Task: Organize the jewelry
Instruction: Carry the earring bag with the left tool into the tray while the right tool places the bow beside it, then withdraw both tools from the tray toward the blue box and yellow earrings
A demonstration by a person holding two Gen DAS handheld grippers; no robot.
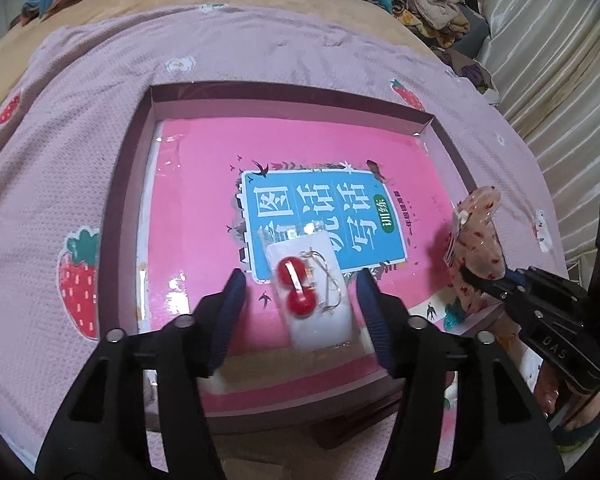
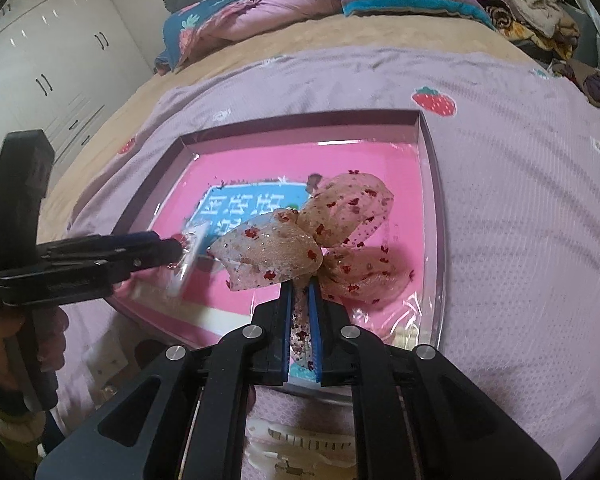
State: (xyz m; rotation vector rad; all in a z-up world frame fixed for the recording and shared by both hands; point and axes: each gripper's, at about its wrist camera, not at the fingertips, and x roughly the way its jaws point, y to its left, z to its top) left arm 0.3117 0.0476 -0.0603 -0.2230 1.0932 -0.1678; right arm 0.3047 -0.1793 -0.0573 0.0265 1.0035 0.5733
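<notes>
Spreading wide under everything is the bed (image 2: 308, 40), tan sheet showing at its far side, and over it a lilac blanket (image 1: 80, 128) dotted with strawberries. Beyond the blanket, bedding is heaped up: a rolled quilt (image 2: 236, 12) in navy and pink, a striped pillow (image 2: 412, 0), a jumble of clothes (image 2: 532, 4). White wardrobe doors (image 2: 48, 56) stand off to the left of the bed in the right wrist view; pale pleated curtains (image 1: 560, 92) hang to its right in the left wrist view.

Dead centre on the blanket sits the tray (image 1: 128, 184), shallow, dark-rimmed, with a glossy pink book (image 1: 204, 200) lying flat inside it, blue title panel showing.

On the book, near the tray's near edge, lies a white card (image 1: 328, 320) carrying red ball earrings (image 1: 296, 288) and wire hoops. The left gripper (image 1: 300, 300) hangs right over it, jaws parted either side of the card, pads clear of it, nothing held.

Over to the tray's right side, the right gripper (image 2: 301, 296) has its jaws pinched nearly closed on the tail of a sheer bow (image 2: 300, 240) speckled with red, the loops fanning out above the book. A hand (image 2: 20, 344) wraps the left gripper's handle.
</notes>
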